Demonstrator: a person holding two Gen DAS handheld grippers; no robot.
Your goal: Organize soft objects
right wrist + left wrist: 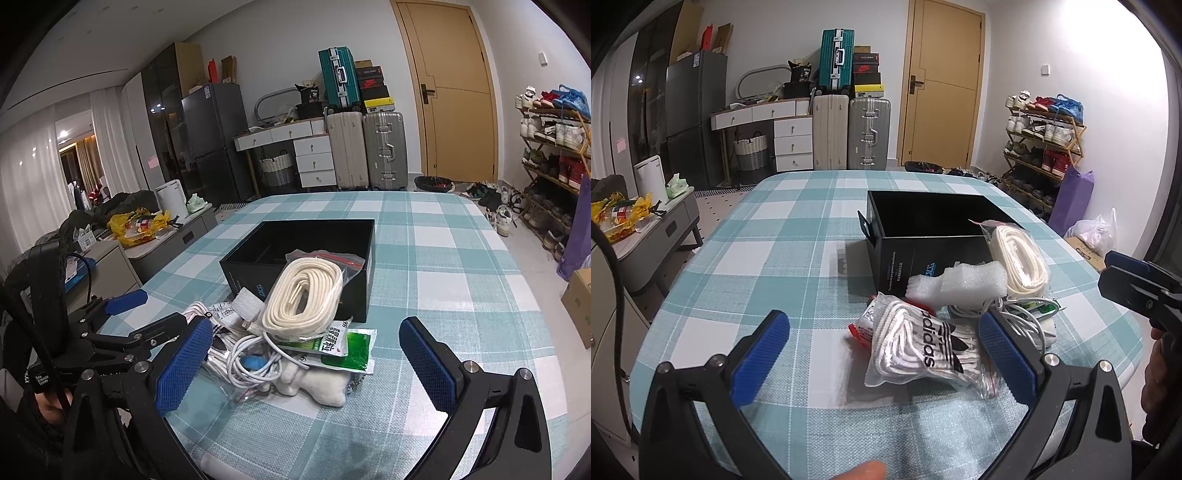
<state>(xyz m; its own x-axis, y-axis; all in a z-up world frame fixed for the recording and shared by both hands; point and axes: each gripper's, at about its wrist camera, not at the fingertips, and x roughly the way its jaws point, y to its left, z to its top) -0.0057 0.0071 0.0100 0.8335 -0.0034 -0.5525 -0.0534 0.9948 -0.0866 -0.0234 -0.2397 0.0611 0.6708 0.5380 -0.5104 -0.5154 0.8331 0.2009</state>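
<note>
Both jaws spread wide, empty; lower left gripper [882, 354] squarely over lace bag [923, 347], pinch mid-bundle, lift clear of cable [255, 358], drop into box [923, 218].

White walls enclose the room, with a tan wooden door [942, 85] at the back. Beside it stand a silver suitcase [868, 134] and a beige suitcase [830, 133], then a white drawer unit [793, 144] and a grey fridge [694, 114]. A shoe rack [1043, 147] lines the right wall
</note>
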